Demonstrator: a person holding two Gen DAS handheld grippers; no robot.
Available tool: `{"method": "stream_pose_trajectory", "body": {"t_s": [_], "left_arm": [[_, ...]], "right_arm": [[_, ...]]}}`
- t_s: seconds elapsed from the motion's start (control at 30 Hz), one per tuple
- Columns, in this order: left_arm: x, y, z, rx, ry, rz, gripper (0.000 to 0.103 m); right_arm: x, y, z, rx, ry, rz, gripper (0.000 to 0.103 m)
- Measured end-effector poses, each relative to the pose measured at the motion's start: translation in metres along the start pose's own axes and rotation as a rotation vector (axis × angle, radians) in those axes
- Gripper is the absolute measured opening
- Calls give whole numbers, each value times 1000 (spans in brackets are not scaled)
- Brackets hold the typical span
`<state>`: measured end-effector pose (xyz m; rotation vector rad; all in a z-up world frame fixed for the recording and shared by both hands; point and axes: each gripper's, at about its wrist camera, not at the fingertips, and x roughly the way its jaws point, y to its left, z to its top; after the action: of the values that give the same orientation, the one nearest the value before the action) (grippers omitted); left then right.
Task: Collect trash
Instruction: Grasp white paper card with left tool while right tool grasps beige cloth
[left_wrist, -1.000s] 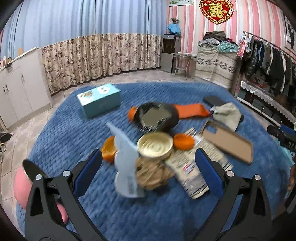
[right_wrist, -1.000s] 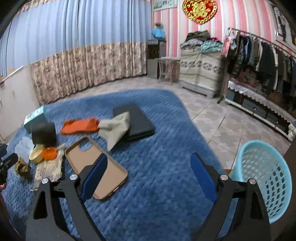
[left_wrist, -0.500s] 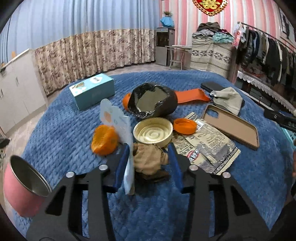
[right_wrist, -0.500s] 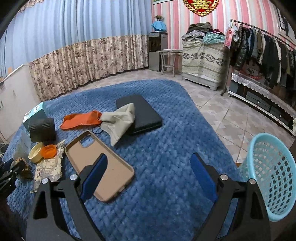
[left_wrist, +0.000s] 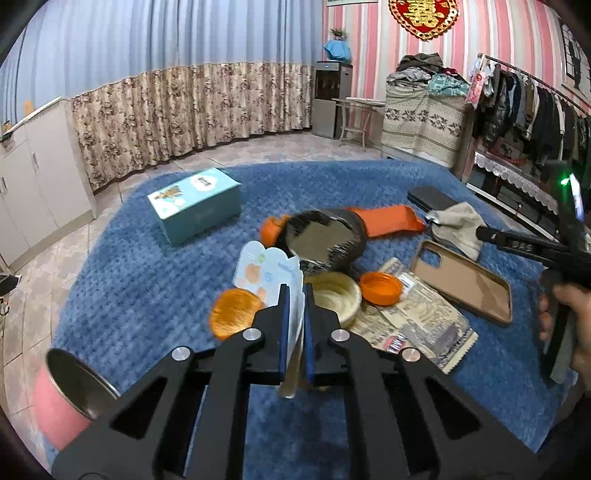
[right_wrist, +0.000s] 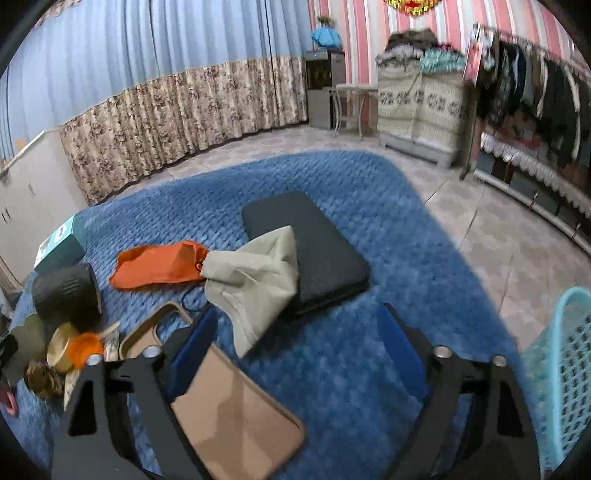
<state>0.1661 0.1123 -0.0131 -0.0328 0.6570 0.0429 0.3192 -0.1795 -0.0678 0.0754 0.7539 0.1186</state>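
In the left wrist view my left gripper (left_wrist: 294, 295) is shut on a pale blue and white foil lid (left_wrist: 267, 271), which stands up between the pads. A cream round lid (left_wrist: 334, 295), an orange cap (left_wrist: 380, 288), an orange peel (left_wrist: 234, 317) and a printed wrapper (left_wrist: 417, 321) lie just beyond on the blue rug. A brown crumpled paper (right_wrist: 42, 380) shows at the far left of the right wrist view. My right gripper (right_wrist: 299, 354) is open and empty above the rug, over a tan phone case (right_wrist: 229, 413).
A light blue trash basket (right_wrist: 557, 373) stands at the right on the tiled floor. On the rug lie a teal box (left_wrist: 195, 203), a black round speaker (left_wrist: 325, 240), an orange pouch (right_wrist: 159, 264), a beige cloth (right_wrist: 255, 280) and a black flat case (right_wrist: 310, 243). A pink metal cup (left_wrist: 66, 398) lies at left.
My left gripper has closed from wide open to shut on the foil lid and lifted it. The brown crumpled paper is no longer between its fingers. My right gripper has moved lower over the phone case.
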Motion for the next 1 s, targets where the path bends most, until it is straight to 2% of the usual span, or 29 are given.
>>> {"method": "stream_pose_trajectory", "body": {"t_s": [0.1, 0.2, 0.23, 0.27, 0.3, 0.37, 0.47, 0.63, 0.7, 0.73, 0.77, 0.9, 0.93, 0.97, 1.0], "left_arm": [[-1, 12, 2, -11, 6, 16, 5], [-1, 20, 5, -34, 7, 23, 5], [-2, 24, 6, -47, 9, 21, 5], [-2, 26, 7, -59, 10, 19, 5], [-2, 28, 8, -65, 9, 18, 5], [-5, 28, 12, -69, 2, 19, 5], [-11, 23, 17, -48, -13, 28, 3], [-12, 19, 18, -42, 4, 46, 6], [-11, 16, 13, -42, 25, 32, 27], [-11, 14, 11, -41, 26, 37, 48], [-11, 12, 7, -38, 23, 46, 58], [1, 7, -9, -24, 74, 52, 58], [4, 8, -13, -32, 89, 47, 54], [6, 10, -16, -45, 102, 37, 43], [8, 11, -17, -55, 110, 24, 38]], "right_arm": [[15, 10, 1, -27, 22, 23, 58], [16, 17, 0, -71, 4, 0, 45], [13, 18, 1, -85, -5, 2, 27], [11, 17, 2, -90, -12, 1, 21], [9, 17, 2, -91, -21, -1, 21], [2, 13, 4, -85, -41, 11, 14], [-8, 7, 6, -58, -65, 36, 9], [-32, -5, 6, -43, -112, 44, 8], [-41, -11, 4, -38, -125, 40, 8], [-44, -13, 4, -35, -128, 40, 8], [-47, -16, 3, -32, -133, 40, 8], [-53, -22, 0, -29, -136, 34, 8], [-52, -24, 0, -23, -132, 35, 8], [-52, -27, -1, -19, -128, 37, 8], [-52, -29, -1, -14, -126, 39, 8]]}}
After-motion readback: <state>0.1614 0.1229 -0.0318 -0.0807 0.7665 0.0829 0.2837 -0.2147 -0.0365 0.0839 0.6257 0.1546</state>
